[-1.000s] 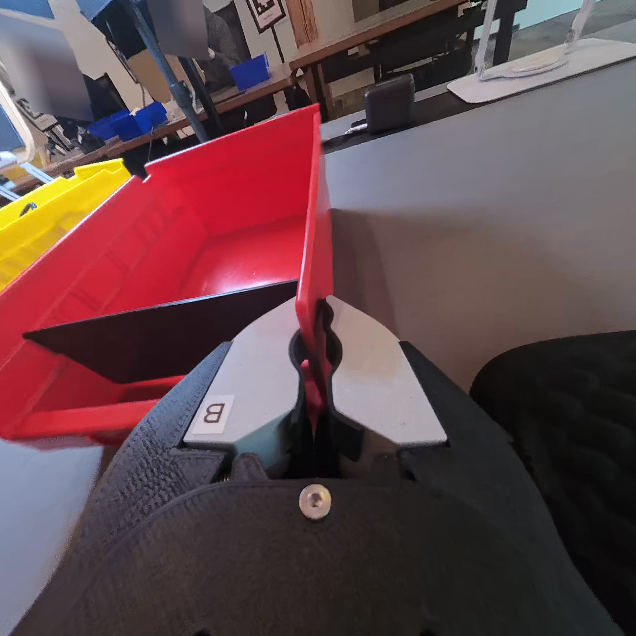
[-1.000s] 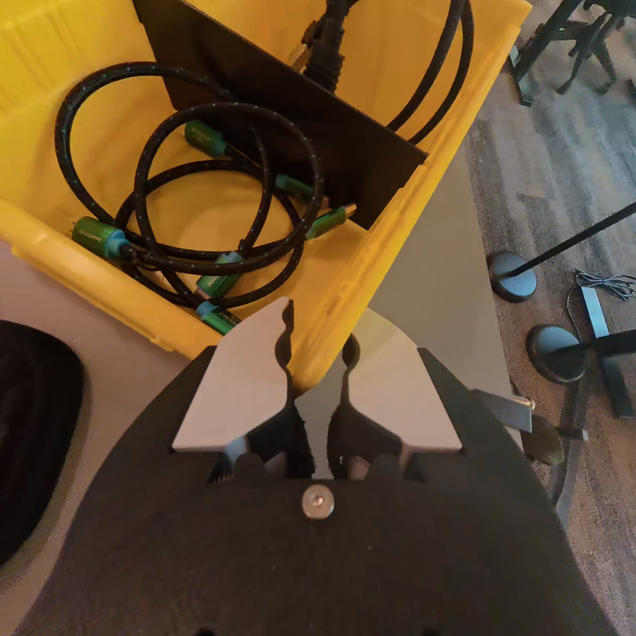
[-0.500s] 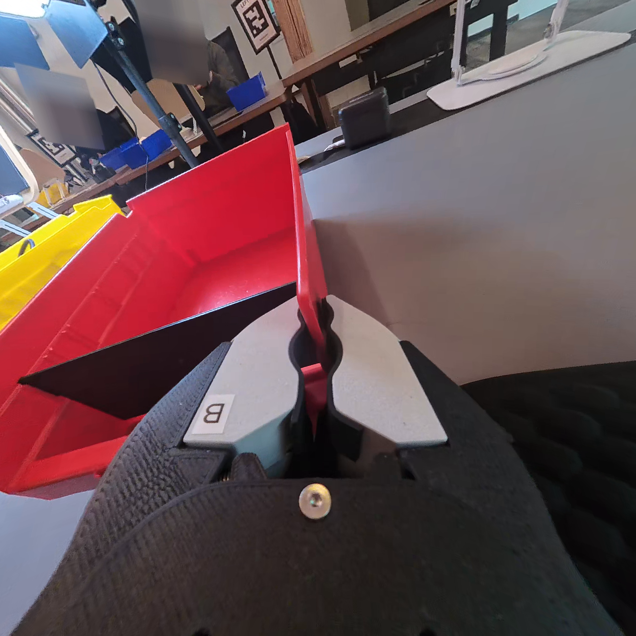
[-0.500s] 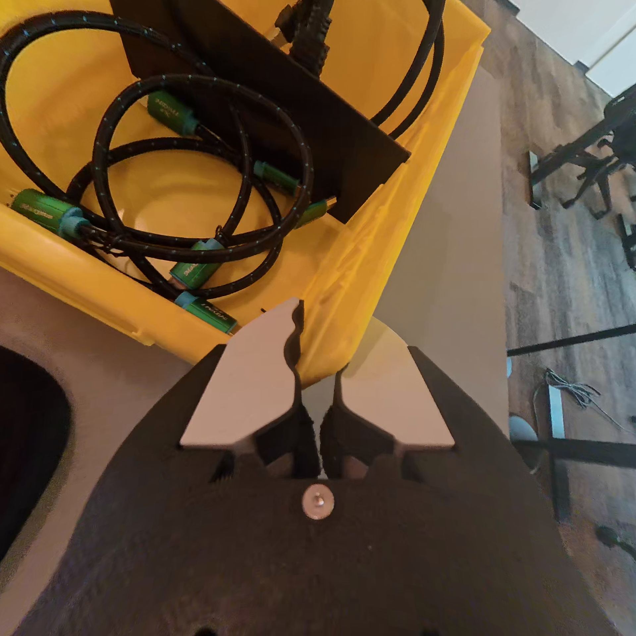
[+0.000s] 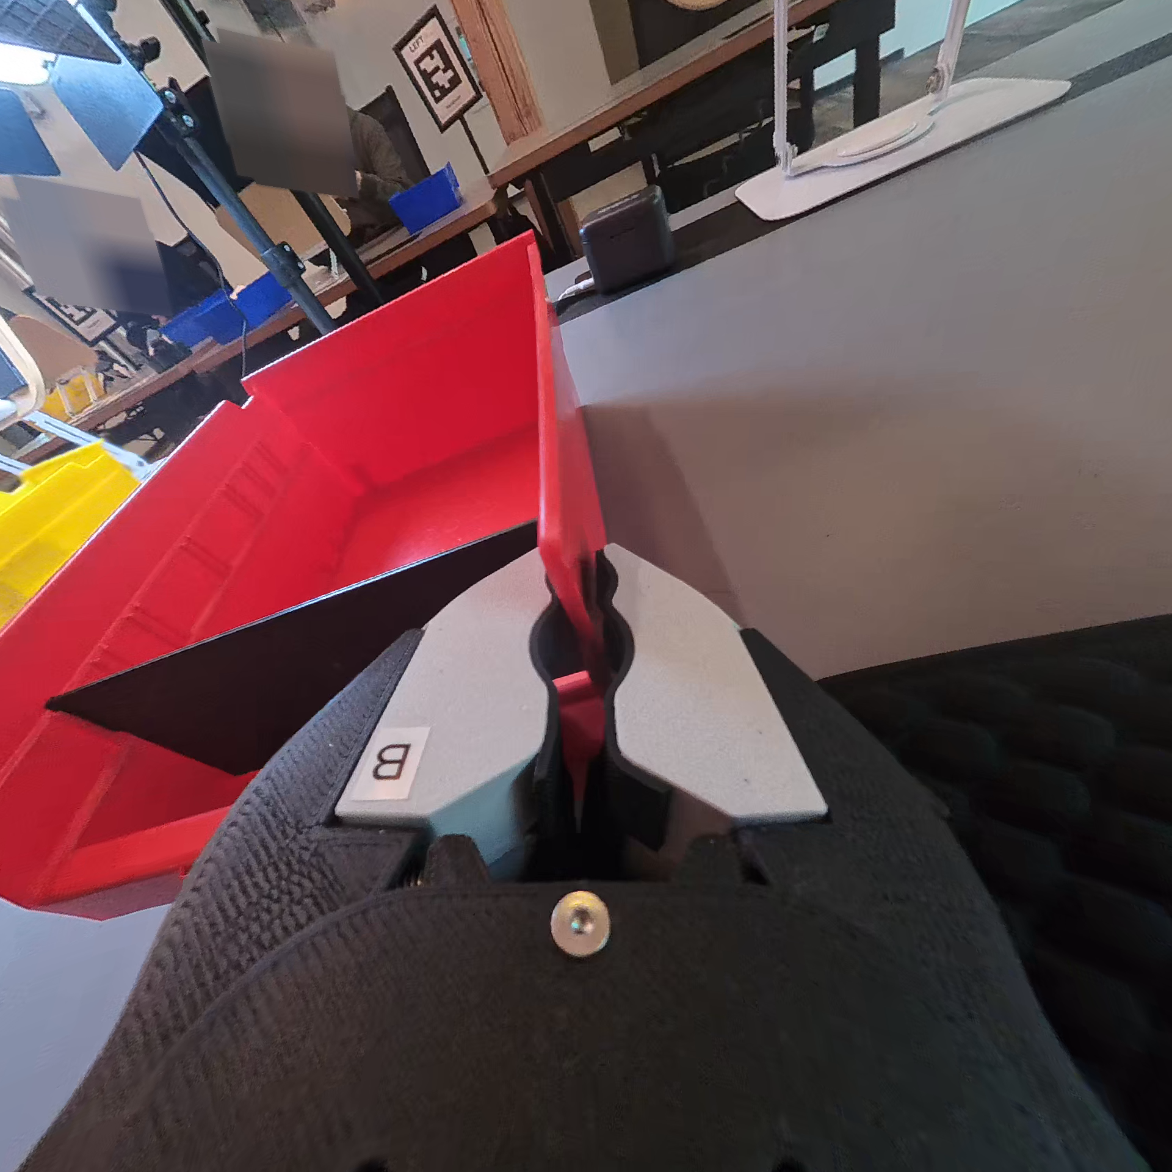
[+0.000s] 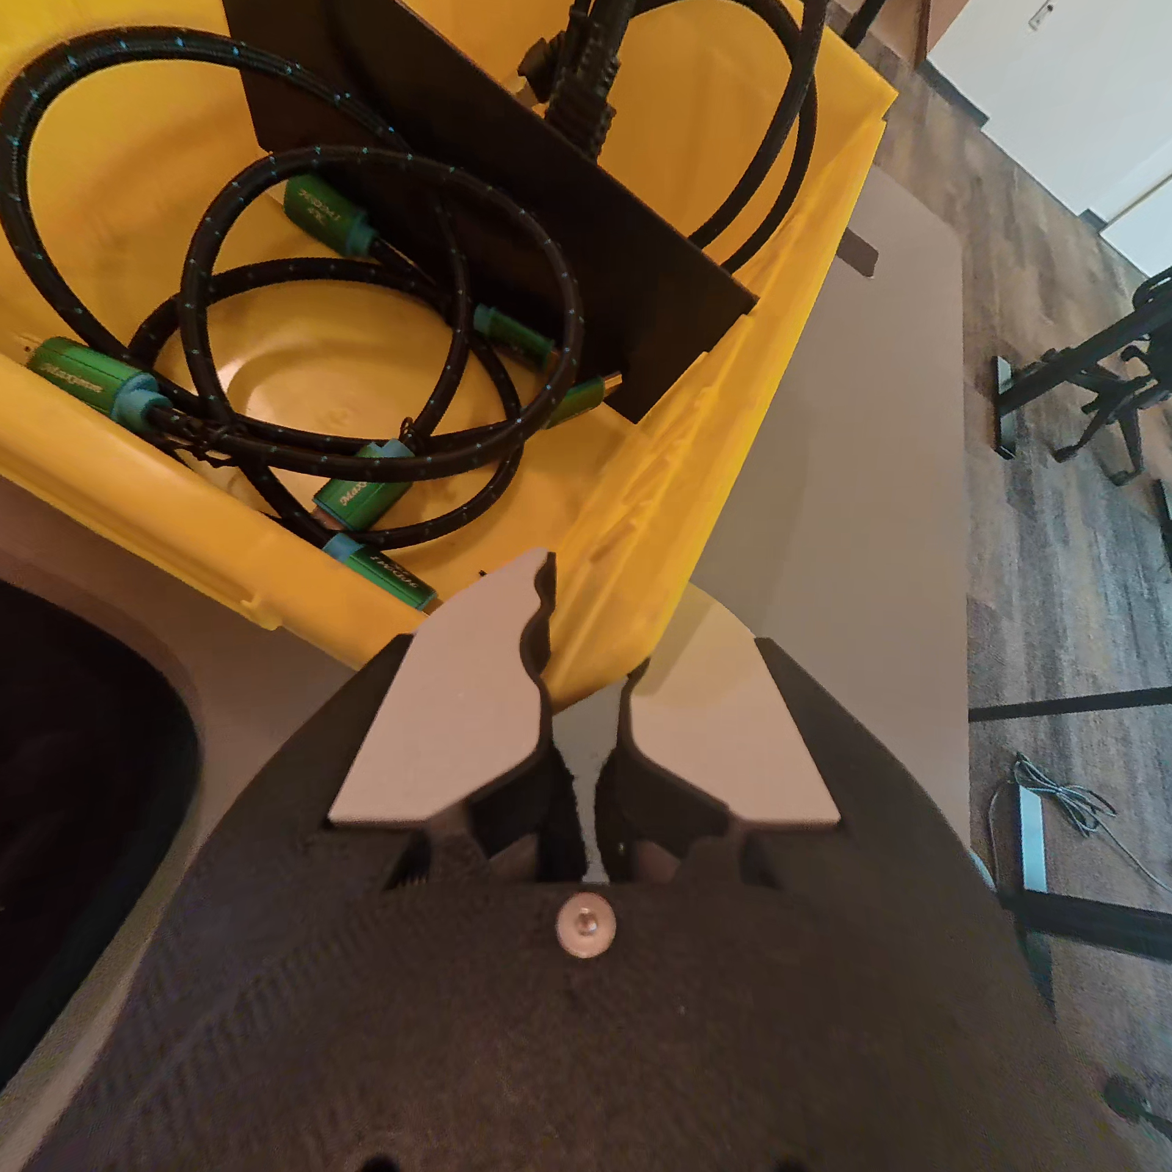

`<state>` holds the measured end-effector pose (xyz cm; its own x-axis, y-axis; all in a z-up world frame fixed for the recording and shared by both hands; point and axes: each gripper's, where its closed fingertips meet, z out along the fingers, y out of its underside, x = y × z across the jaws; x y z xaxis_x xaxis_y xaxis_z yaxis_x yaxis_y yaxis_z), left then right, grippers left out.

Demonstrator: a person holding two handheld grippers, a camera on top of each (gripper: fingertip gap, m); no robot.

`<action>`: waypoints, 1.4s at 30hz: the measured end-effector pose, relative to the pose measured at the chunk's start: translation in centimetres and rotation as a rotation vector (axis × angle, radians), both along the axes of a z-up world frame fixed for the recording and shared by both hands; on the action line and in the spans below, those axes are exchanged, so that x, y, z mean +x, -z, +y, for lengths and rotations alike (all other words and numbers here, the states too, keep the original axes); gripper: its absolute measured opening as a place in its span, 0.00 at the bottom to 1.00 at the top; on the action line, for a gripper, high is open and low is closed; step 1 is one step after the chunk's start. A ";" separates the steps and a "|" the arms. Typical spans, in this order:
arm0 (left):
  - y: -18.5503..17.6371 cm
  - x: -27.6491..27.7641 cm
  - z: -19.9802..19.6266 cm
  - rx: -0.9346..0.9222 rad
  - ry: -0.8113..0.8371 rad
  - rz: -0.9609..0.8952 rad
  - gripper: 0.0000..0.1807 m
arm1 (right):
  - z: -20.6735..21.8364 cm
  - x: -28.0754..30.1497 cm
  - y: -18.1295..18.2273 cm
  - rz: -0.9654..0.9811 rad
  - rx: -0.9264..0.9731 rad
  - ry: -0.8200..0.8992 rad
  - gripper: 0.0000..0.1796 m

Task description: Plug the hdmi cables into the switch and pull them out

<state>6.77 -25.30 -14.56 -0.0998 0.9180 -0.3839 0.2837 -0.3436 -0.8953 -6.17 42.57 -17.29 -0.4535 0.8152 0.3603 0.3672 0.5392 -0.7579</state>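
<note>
Several black braided HDMI cables (image 6: 380, 456) with green plugs (image 6: 361, 491) lie coiled in a yellow bin (image 6: 666, 507) with a black divider (image 6: 507, 222). My right gripper (image 6: 590, 634) is shut on the yellow bin's near right wall, one finger inside and one outside. My left gripper (image 5: 574, 571) is shut on the right wall of a red bin (image 5: 393, 406), which has a black divider (image 5: 285, 685) and shows nothing else inside. A small dark box (image 5: 625, 238) sits at the table's far edge; I cannot tell whether it is the switch.
A black mat lies between the bins, in the left wrist view (image 5: 1015, 793) and the right wrist view (image 6: 76, 729). A white stand base (image 5: 888, 146) is at the far right. The table edge (image 6: 951, 507) drops to the floor beside the yellow bin.
My right gripper has closed onto the yellow bin's wall. Both views have swung, the red bin staying gripped by my left gripper and the black mat showing larger beside it.
</note>
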 end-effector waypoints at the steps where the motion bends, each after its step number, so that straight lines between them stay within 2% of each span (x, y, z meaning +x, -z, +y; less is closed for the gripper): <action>1: 0.1 0.0 0.3 0.000 0.014 -0.005 0.09 | -0.1 0.0 -0.1 0.009 -0.012 -0.006 0.11; 3: 0.1 0.0 1.0 0.027 0.029 -0.028 0.23 | -0.1 0.1 -0.8 0.051 -0.078 0.015 0.30; 5: -0.5 0.1 1.4 0.030 0.011 -0.032 0.31 | 0.1 0.5 -2.2 0.111 -0.140 0.076 0.48; 7: -1.9 0.3 2.0 0.027 -0.011 -0.001 0.38 | 0.0 1.4 -4.9 0.245 -0.170 0.139 0.58; 10: -4.1 0.3 4.0 0.058 -0.024 0.061 0.56 | -3.5 4.2 -10.4 0.516 -0.223 0.113 0.62; 12: -4.8 -0.1 5.6 0.086 -0.027 0.076 0.66 | -8.4 6.3 -13.0 0.610 -0.308 0.015 0.65; 14: -5.0 -1.2 7.8 0.137 -0.001 0.093 0.70 | -14.7 8.2 -14.7 0.632 -0.427 -0.127 0.66; 16: -5.1 -2.6 10.1 0.173 0.030 0.111 0.73 | -21.5 9.9 -15.6 0.602 -0.542 -0.277 0.67; 20: -4.5 -5.7 14.9 0.219 0.105 0.114 0.75 | -34.1 13.7 -15.0 0.489 -0.743 -0.510 0.68; 24: -3.1 -7.4 17.6 0.179 0.122 0.104 0.75 | -41.9 16.5 -13.2 0.421 -0.846 -0.589 0.67; 26: -3.5 -7.3 17.9 0.132 0.114 0.129 0.75 | -44.4 18.0 -11.8 0.382 -0.780 -0.648 0.67; 29: -3.6 -7.1 17.8 0.116 0.101 0.153 0.75 | -46.3 18.9 -10.4 0.345 -0.655 -0.681 0.67; 33: -3.8 -7.0 17.9 0.098 0.103 0.170 0.74 | -46.3 19.0 -10.2 0.319 -0.664 -0.674 0.64; 42: -3.3 -7.2 17.9 0.095 0.107 0.146 0.74 | -46.1 18.7 -10.0 0.322 -0.615 -0.646 0.65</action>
